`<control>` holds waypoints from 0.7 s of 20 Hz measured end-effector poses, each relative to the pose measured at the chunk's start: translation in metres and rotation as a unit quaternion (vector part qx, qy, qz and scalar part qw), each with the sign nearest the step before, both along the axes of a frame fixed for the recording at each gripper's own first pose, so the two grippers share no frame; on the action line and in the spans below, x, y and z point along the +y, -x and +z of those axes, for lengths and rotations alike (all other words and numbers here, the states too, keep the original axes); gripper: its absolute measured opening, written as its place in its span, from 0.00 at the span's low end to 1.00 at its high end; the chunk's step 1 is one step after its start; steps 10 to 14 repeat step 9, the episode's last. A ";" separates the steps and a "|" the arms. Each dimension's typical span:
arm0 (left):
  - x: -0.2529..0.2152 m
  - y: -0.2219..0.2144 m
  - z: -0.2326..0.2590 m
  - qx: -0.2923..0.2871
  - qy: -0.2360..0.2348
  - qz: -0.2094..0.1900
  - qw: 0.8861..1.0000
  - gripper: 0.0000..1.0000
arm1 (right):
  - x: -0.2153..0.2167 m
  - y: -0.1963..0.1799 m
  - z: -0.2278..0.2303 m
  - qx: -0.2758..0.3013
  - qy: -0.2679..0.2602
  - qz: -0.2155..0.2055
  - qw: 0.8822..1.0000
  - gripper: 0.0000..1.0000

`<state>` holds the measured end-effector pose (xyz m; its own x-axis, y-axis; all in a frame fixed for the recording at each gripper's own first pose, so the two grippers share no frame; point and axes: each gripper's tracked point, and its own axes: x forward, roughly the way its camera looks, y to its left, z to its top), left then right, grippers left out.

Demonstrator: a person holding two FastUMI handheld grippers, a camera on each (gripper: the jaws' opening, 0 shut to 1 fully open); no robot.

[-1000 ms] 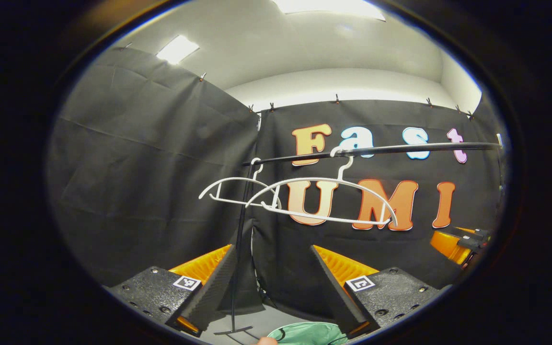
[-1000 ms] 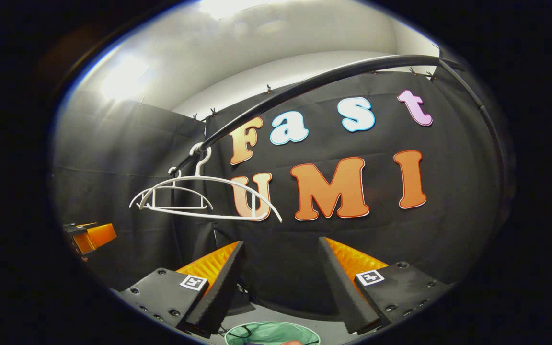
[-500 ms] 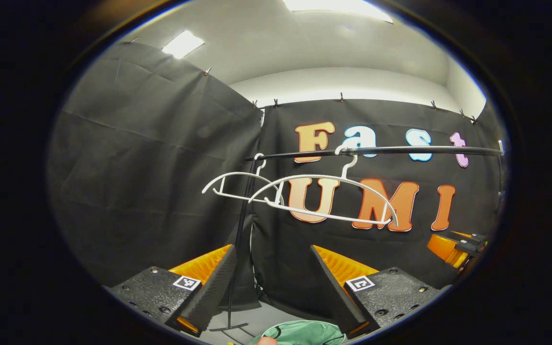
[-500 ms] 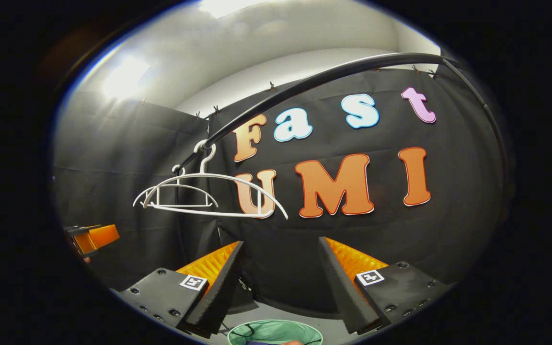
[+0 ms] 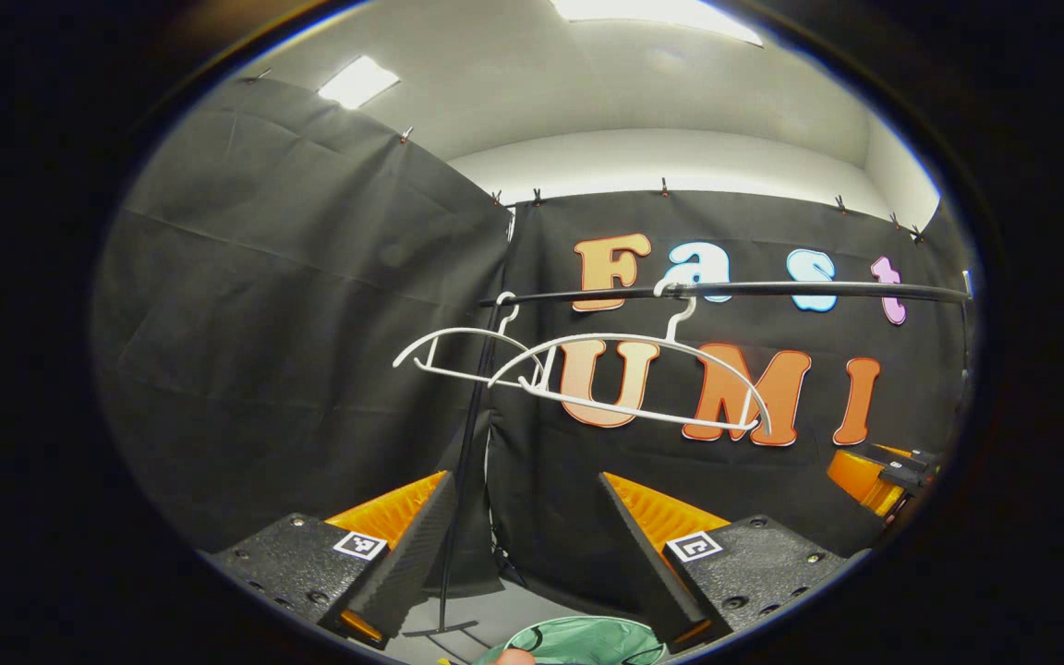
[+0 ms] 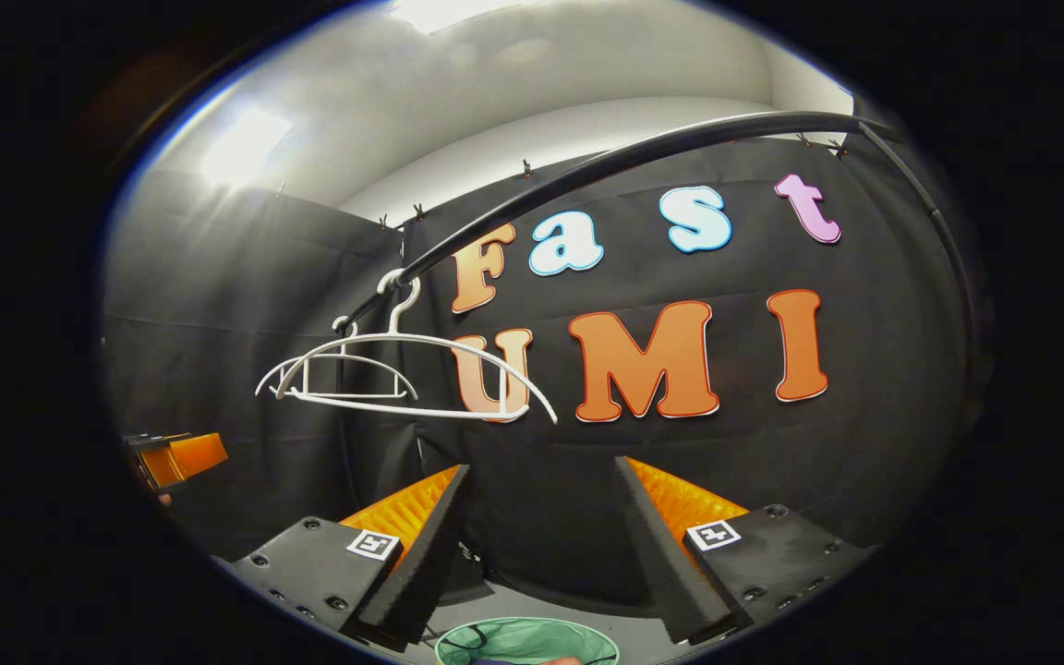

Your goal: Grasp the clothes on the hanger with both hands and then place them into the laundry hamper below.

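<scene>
Two bare white hangers (image 5: 629, 374) (image 6: 403, 374) hang from the black rail (image 5: 772, 290) (image 6: 624, 162), with no cloth on them. The green laundry hamper (image 5: 587, 642) (image 6: 527, 642) lies at the bottom edge of both views, below the fingers, with a bit of cloth showing at its near rim. My left gripper (image 5: 525, 485) is open with nothing between its fingers, held back from the hangers and below them. My right gripper (image 6: 541, 471) is open as well, empty, to the right of the hangers. The right gripper (image 5: 883, 476) appears at the far right of the left gripper view, and the left gripper (image 6: 172, 457) at the far left of the right gripper view.
The rail's black upright (image 5: 463, 480) runs down to a flat foot on the grey floor (image 5: 486, 619) left of the hamper. Black cloth walls close the booth behind and to the left. Ceiling lights (image 5: 356, 81) glow above.
Both views have drifted slightly: the hangers and rail sit a little lower and further right than a second ago. The near hanger sways a little. Both grippers stay open.
</scene>
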<state>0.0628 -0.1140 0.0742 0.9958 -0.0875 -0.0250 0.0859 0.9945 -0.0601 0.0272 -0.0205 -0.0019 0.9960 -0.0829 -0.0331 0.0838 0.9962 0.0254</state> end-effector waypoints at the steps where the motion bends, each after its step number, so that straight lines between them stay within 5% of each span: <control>1: 0.000 0.001 0.001 0.000 0.001 -0.001 1.000 0.95 | 0.000 0.000 0.000 0.000 -0.001 -0.002 1.000 0.98; 14: -0.003 0.004 0.005 -0.002 0.004 -0.004 1.000 0.91 | 0.002 0.005 0.000 0.000 -0.003 0.001 1.000 0.98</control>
